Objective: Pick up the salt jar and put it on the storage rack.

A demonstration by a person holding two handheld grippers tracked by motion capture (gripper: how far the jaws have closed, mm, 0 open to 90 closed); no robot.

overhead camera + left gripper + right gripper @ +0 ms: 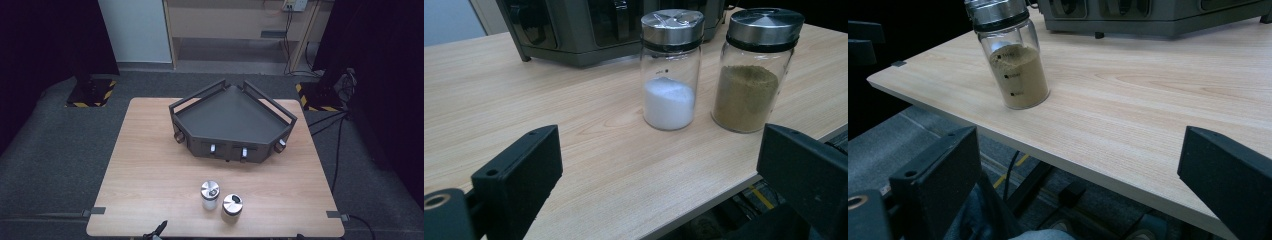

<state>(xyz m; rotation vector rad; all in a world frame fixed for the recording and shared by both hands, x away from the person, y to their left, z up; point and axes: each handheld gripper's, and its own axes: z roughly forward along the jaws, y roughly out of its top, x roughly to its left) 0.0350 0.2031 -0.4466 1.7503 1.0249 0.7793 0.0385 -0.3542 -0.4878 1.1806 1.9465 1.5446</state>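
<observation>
Although small dark markings run down the side of the clear glass jar of brown powder with a metal shaker lid, none of this writing can be read; two faint marks sit on the glass of the clear glass jar of white powder with a metal shaker lid, likewise illegible. No brand name can be made out on either jar.

Both jars stand upright near the front edge of the light wooden table, just beside each other without touching. In the high view the white-powder jar is to the left and the brown-powder jar to the right, slightly nearer the person. Behind them, toward the table's far side, rests the dark grey metal corner rack with a railed tray top and knobs on its front.

The left gripper is at the front edge of the table with its jaws spread wide and nothing between them; both jars stand ahead of it, apart from the jaws. The right gripper is off the front edge of the table, jaws equally spread and empty; the brown-powder jar stands ahead of it and to the left, clear of contact.
</observation>
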